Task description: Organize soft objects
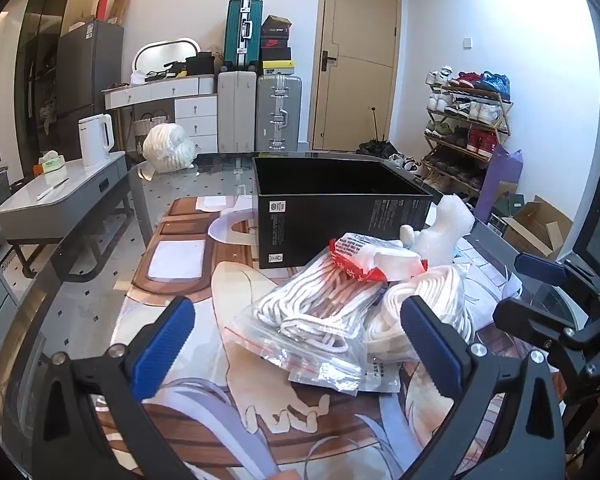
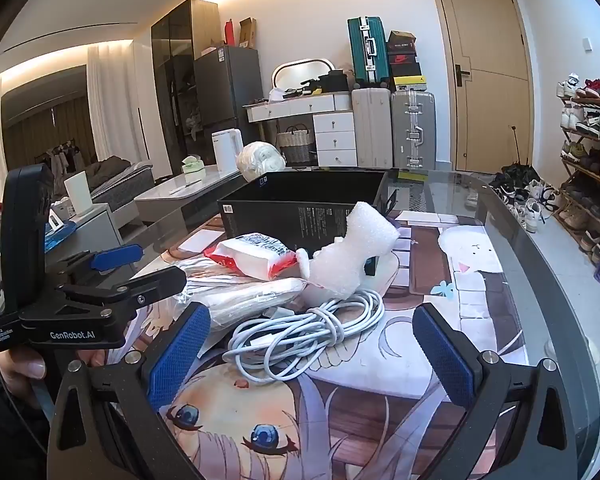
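I see the tabletop [image 1: 100, 280] carrying the black box [image 1: 340, 208] at frame centre, empty as far as I can tell. In front of it sits the soft pile: bagged cords [image 1: 320, 320], foam piece [image 2: 356, 256], white cable [image 2: 312, 332]. My left claw [image 1: 296, 344] and right claw [image 2: 312, 356] both gape wide, holding nothing. I judge the slick bags could slip or drag neighbours along.

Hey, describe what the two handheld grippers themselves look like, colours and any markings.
Both are matte black, angular frames with silver screws. Each left gripper and right gripper finger ends in a blue textured pad. Seen from the right wrist, the left gripper's body carries white "GenRobot.AI" lettering and a tall black handle. No cables are visible.
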